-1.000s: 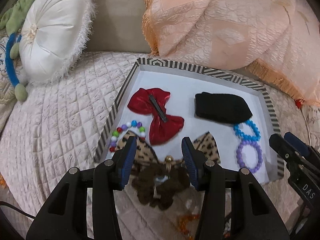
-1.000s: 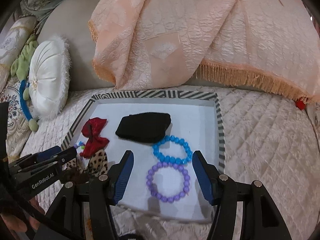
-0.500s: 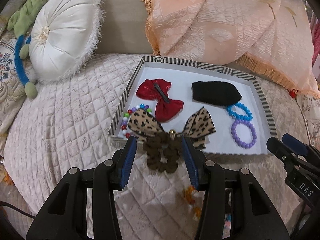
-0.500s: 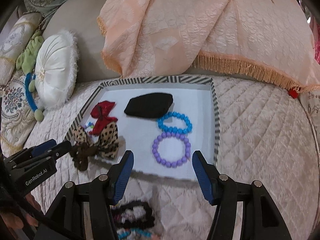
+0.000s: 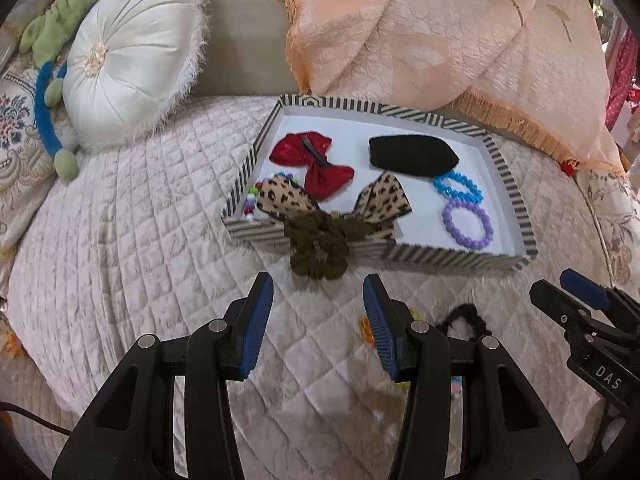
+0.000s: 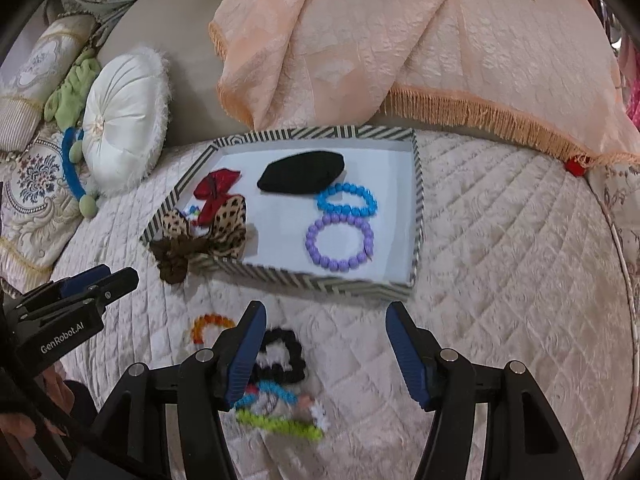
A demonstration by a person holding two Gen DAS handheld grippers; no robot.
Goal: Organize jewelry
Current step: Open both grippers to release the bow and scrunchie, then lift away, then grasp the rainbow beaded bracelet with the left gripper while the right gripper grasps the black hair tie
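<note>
Soft, light, squashy: black scrunchie point(image 6: 280, 354) lies on the quilted bed just before the right gripper point(image 6: 322, 354), beside loose bead bracelets point(image 6: 276, 410); best pinched across one ruffled side. Both the right and the left gripper point(image 5: 318, 322) stand open, empty. Farther off, striped tray point(image 6: 320, 280) with leopard bow point(image 5: 332, 210) draped over its near rim now sits well apart; both grippers have backed away.
</note>
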